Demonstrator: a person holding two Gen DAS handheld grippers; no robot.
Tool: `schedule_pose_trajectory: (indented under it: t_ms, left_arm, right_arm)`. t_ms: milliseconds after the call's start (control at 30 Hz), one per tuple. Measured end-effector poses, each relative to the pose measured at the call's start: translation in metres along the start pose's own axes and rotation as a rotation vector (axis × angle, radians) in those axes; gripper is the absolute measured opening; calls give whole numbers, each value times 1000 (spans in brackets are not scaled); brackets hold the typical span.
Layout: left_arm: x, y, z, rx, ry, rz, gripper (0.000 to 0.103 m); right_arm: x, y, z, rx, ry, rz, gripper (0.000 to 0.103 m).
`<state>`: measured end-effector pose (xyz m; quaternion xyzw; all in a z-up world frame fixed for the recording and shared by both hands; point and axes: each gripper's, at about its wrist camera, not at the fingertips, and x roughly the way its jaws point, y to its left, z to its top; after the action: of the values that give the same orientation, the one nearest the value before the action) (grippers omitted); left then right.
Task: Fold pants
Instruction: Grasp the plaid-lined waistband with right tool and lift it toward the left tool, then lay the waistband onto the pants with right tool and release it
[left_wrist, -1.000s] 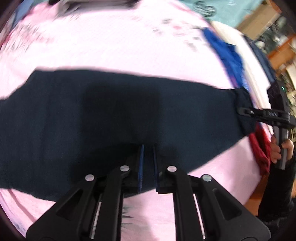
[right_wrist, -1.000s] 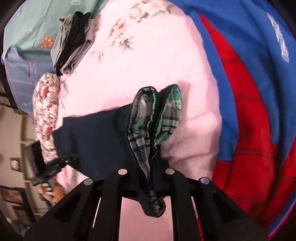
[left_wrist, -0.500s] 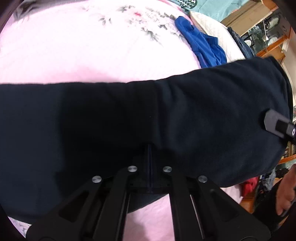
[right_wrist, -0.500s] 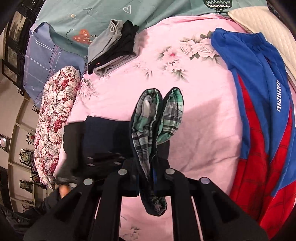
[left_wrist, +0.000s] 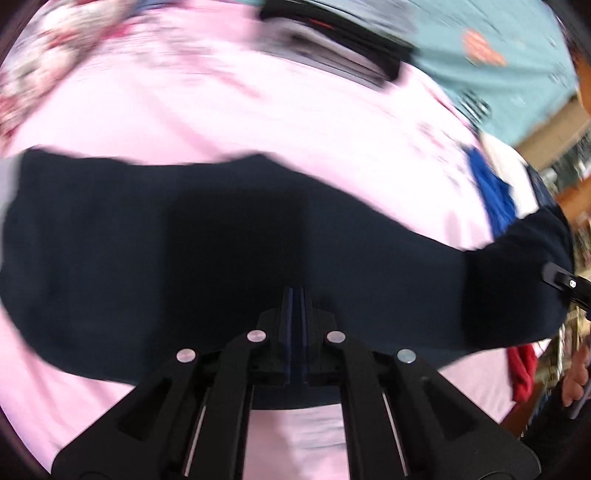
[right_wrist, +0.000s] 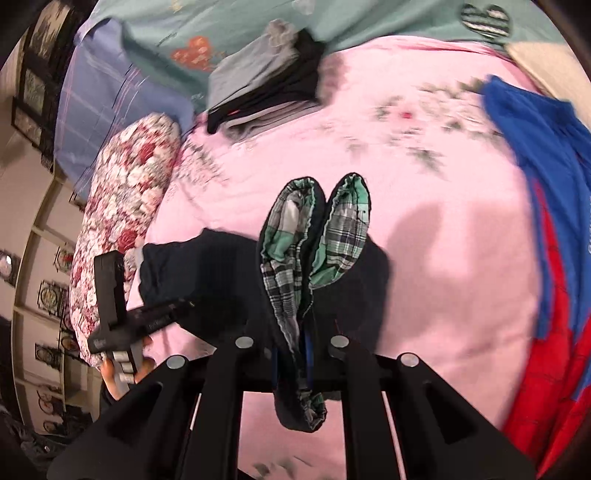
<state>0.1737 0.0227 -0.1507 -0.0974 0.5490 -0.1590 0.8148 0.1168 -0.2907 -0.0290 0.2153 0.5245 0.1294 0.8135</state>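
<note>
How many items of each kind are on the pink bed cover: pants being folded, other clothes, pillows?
Navy pants held by both grippers: 1
Blue and red garment: 1
Folded grey and black clothes pile: 1
Floral pillow: 1
Total: 4

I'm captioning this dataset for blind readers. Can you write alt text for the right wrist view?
The right hand-held gripper is shut on the navy pants at an end turned out to show green plaid lining, above a pink floral bedsheet. At left, the left hand-held gripper pinches the pants' other end.
</note>
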Motion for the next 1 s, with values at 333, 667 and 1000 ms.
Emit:
schedule_pose_trajectory:
  t_ms: [333, 667, 1000]
  left_arm:
    - [6, 55, -4, -68, 5, -16, 5]
    - [10, 59, -2, -63, -2, -46, 5]
    - [10, 67, -4, -87, 0, -92, 5]
  right_arm:
    - [158, 122, 0, -213, 192, -112, 11]
    - [204, 141, 2, -198, 301, -129, 52]
    - [165, 136, 5, -221, 180, -109, 27]
